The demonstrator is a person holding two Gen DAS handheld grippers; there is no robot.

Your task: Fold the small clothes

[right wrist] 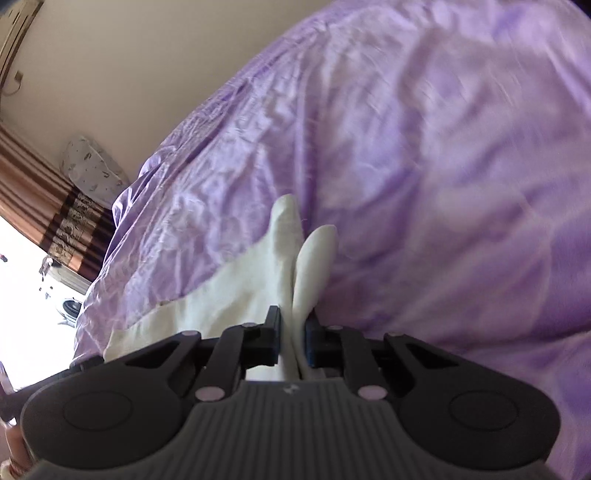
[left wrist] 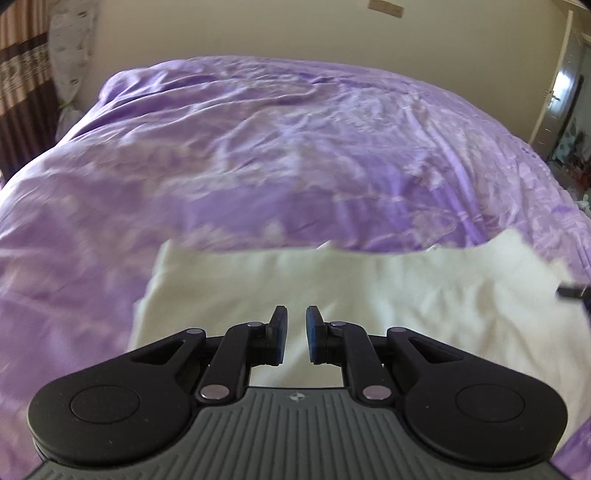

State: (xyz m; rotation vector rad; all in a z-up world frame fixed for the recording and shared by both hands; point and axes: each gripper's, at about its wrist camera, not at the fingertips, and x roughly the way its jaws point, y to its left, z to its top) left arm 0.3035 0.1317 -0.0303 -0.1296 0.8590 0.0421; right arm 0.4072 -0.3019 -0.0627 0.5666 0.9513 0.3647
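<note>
A wide bed covered in a wrinkled, glossy lilac satin bedspread point(left wrist: 295, 147) fills most of both views, set against a plain cream wall point(left wrist: 258, 29). A brown-and-tan striped curtain point(right wrist: 40, 192) hangs at the bed's far corner, beside a pale printed pillow point(right wrist: 92, 170). A soft cream-white cloth garment point(left wrist: 369, 288) lies spread flat on the bedspread near the bed's close edge. The left claw point(left wrist: 296, 334) hangs above it with its jaws slightly apart and nothing between them. The right claw point(right wrist: 293, 336) is clamped on a bunched fold of the same garment, whose two rounded ends stick out beyond its fingertips.
</note>
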